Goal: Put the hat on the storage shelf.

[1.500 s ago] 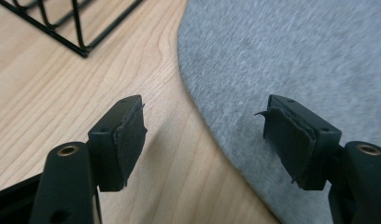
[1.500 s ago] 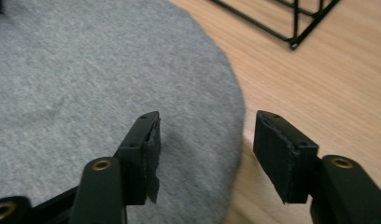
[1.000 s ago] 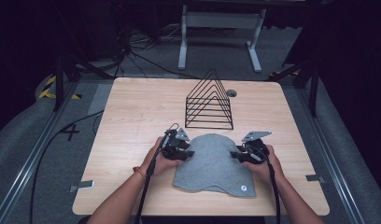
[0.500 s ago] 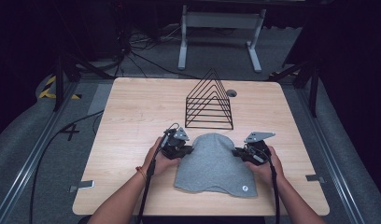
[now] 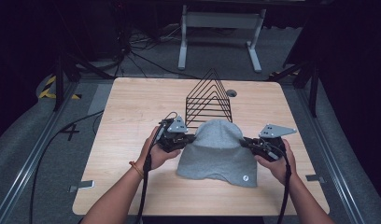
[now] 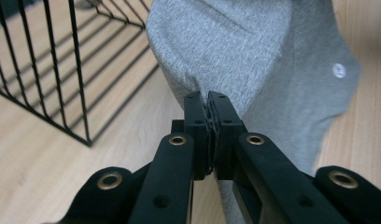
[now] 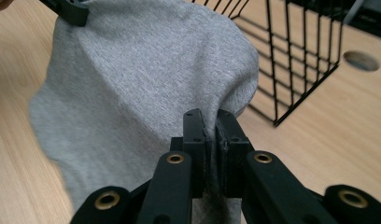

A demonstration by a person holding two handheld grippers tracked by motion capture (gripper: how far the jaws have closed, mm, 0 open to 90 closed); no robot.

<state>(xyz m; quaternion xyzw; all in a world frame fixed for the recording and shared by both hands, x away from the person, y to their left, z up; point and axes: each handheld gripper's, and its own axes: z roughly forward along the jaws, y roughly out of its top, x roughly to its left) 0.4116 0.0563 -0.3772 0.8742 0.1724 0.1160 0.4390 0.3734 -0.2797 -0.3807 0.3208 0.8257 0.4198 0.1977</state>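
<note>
You are pinching the grey cloth (image 5: 217, 151) with both the left gripper (image 5: 191, 138) and the right gripper (image 5: 244, 142), one on each side edge. It is hanging between them just above the table (image 5: 132, 107), near the wire rack (image 5: 209, 95). The grasp is done; placing or folding is remaining, I think.

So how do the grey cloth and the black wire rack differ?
The cloth is soft, grey and solid; the rack is stiff, black, open wire. The cloth hangs pinched between the left gripper and right gripper; the rack stands untouched behind. Both peak upward.
</note>
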